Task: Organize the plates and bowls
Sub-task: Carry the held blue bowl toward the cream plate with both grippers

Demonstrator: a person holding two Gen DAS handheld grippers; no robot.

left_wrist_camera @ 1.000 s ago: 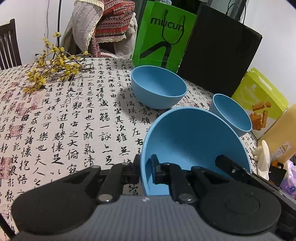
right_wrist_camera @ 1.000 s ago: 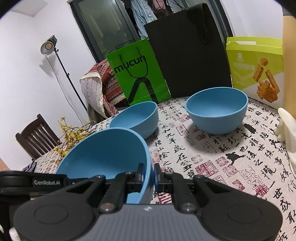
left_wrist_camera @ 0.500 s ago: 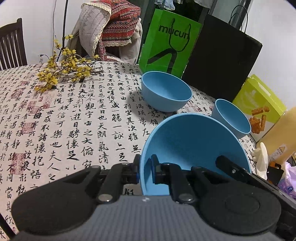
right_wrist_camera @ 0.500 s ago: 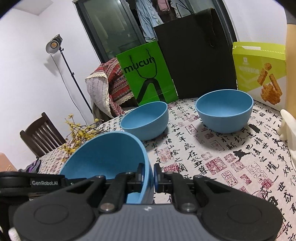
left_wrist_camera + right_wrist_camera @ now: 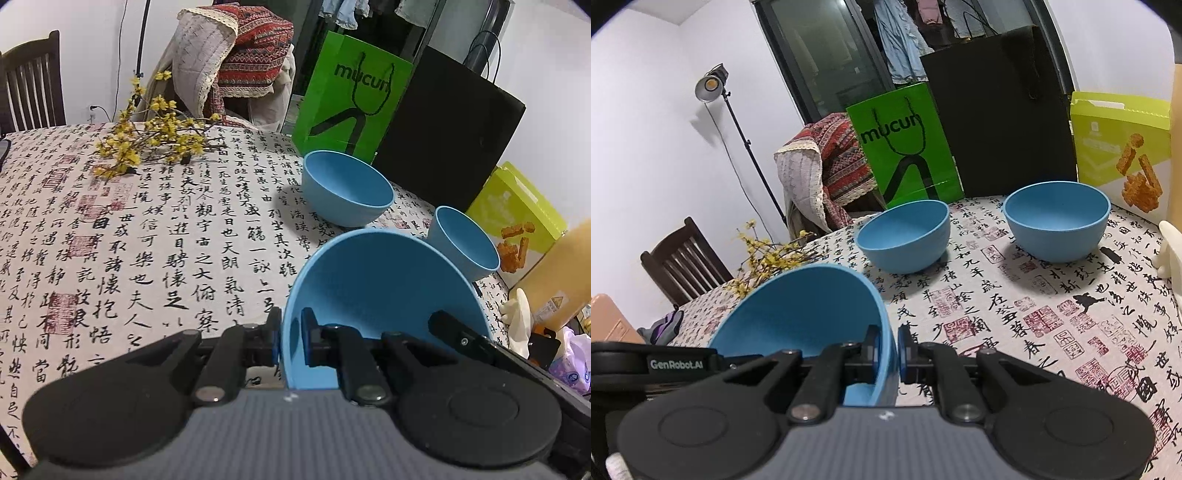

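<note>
One blue bowl [image 5: 384,280] is held tilted above the table by both grippers. My left gripper [image 5: 290,341] is shut on its left rim, one pad inside and one outside. At the opposite rim my right gripper [image 5: 888,350] is shut on the same bowl [image 5: 805,310]. Two more blue bowls stand upright on the tablecloth beyond it: one nearer the green bag [image 5: 347,188] [image 5: 905,236], the other further right [image 5: 461,243] [image 5: 1056,218].
A calligraphy-print cloth [image 5: 166,240] covers the table. A yellow flower sprig [image 5: 155,144] lies at the far left. A green bag [image 5: 351,99], a black bag [image 5: 447,136] and a lime snack box [image 5: 517,218] line the back edge. A white figurine [image 5: 1171,251] stands at the right.
Both grippers have carried the bowl to the left, so the two standing bowls and the bags sit further right in both views. The grips are unchanged.
</note>
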